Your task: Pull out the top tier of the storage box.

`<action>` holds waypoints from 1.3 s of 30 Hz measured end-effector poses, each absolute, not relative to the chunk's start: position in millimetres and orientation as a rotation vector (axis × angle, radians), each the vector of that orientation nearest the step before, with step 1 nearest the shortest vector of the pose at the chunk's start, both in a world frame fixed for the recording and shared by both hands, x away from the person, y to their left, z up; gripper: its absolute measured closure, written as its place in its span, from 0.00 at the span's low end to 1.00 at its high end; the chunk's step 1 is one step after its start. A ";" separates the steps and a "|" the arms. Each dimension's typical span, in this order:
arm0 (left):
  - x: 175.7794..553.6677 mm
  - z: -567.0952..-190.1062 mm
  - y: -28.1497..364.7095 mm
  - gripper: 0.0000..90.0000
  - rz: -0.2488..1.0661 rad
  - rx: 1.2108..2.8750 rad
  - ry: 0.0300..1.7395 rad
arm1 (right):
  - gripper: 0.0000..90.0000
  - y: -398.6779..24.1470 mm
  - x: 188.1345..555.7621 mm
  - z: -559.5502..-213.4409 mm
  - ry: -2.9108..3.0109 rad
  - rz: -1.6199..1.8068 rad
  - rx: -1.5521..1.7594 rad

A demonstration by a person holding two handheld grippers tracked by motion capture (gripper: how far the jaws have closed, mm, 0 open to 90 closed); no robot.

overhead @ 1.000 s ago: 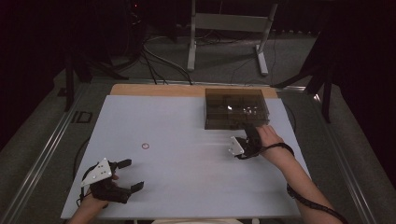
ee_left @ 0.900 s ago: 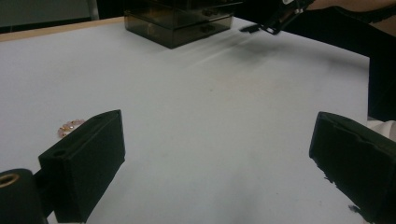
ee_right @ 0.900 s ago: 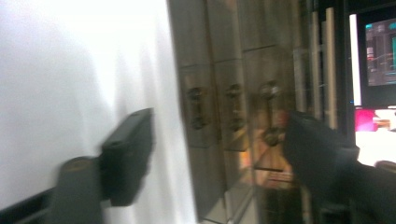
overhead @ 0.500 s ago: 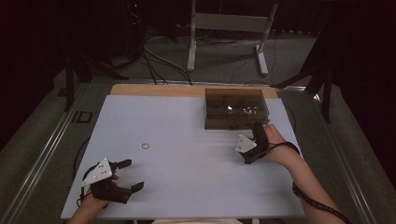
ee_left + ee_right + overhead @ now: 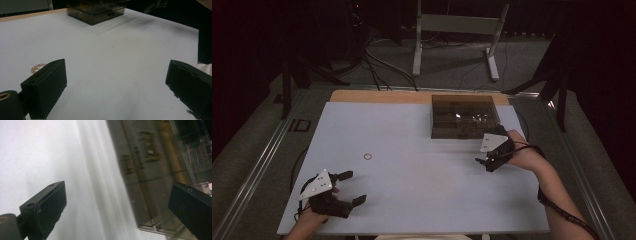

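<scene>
Left gripper [image 5: 353, 187] at 7 o'clock on the white table [image 5: 422, 195], jaws spread wide, nothing between them. Right gripper [image 5: 483, 164] at 3 o'clock, just off the near edge of the smoked plastic compartment box [image 5: 462, 134]; jaws just now opening to full width, nothing between them either, tips pointing toward 9 o'clock. Box itself at 1 o'clock, near the far edge of the table, lid-less or clear-topped, cannot tell which; contents too dim to name. Small pink ring [image 5: 368, 156] flat on the table at 9 o'clock, apart from both grippers, a little beyond the left one toward 12 o'clock and partly hidden behind a jaw in the left gripper view.

Likely next: picking up that 1 ring. Risks, as a judgement:
- Thin and flat, so likely to skid away or flip if the pads close above it rather than around it.
- Pressing down hard to catch it, scraping the pads on the tabletop.
- Swinging the right hand back carelessly, knocking the box's near wall and shifting it.
- Blur in the right gripper view, so poor aim while moving fast.
</scene>
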State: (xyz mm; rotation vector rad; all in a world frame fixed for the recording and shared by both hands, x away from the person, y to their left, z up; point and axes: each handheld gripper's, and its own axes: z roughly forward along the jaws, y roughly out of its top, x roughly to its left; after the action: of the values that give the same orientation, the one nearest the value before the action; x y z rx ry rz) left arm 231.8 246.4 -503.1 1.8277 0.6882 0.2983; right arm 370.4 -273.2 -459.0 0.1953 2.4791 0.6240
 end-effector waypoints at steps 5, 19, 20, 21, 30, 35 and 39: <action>231.8 -503.4 246.6 0.06 0.298 1.827 0.692 | 0.05 -282.2 380.1 -446.8 2.543 0.678 0.219; 231.9 -503.8 246.5 0.06 0.296 1.828 0.694 | 0.07 -301.4 408.9 -424.6 2.638 0.862 0.268; 231.9 -503.8 246.6 0.06 0.296 1.829 0.693 | 0.07 -302.6 411.6 -422.8 2.650 0.883 0.280; 231.9 -503.9 246.6 0.06 0.298 1.831 0.692 | 0.07 -303.2 413.2 -421.9 2.657 0.898 0.284; 232.1 -503.9 247.1 0.06 0.293 1.826 0.697 | 0.12 -303.8 430.8 -410.8 2.753 0.914 0.281; 232.6 -504.4 247.2 0.06 0.284 1.822 0.704 | 0.17 -298.0 438.9 -408.5 2.835 0.838 0.292; 232.6 -504.2 247.1 0.06 0.284 1.819 0.706 | 0.31 -289.6 438.4 -411.5 2.829 0.780 0.232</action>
State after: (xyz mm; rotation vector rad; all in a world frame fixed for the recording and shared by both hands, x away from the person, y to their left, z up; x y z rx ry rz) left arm 232.6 247.1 -504.2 1.8188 0.7058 0.2838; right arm 438.4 -289.6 -411.5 0.2317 2.8294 0.7800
